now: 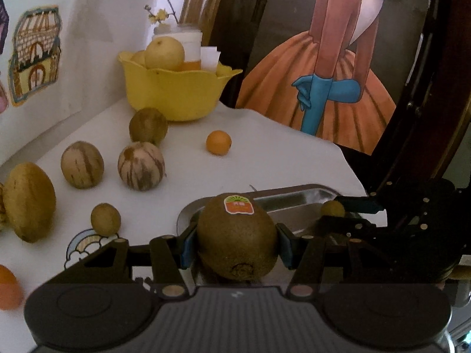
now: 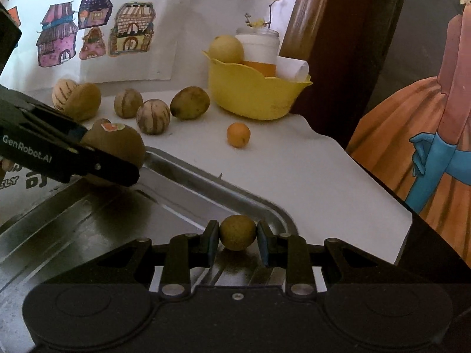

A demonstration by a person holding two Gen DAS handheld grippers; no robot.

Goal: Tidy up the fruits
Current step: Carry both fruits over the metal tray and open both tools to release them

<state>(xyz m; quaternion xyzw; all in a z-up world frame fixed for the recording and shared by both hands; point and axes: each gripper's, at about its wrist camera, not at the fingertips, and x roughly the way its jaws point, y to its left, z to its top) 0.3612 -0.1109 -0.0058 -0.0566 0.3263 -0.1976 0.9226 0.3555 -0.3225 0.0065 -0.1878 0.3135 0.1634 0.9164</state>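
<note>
My left gripper (image 1: 237, 245) is shut on a brown kiwi (image 1: 237, 235) with an orange sticker, held over the near-left part of the steel tray (image 1: 294, 197). The kiwi also shows in the right wrist view (image 2: 114, 144). My right gripper (image 2: 238, 239) is shut on a small yellow-green round fruit (image 2: 238, 232), low over the tray (image 2: 88, 220) near its far right corner. That fruit and the right gripper show in the left wrist view (image 1: 332, 209).
On the white table lie striped round fruits (image 1: 141, 166), a green-brown fruit (image 1: 148, 126), a small orange (image 1: 218, 142), a small round fruit (image 1: 105, 218) and a large kiwi (image 1: 29, 201). A yellow bowl (image 1: 176, 94) with fruit stands at the back. A painting leans beyond the table's right edge.
</note>
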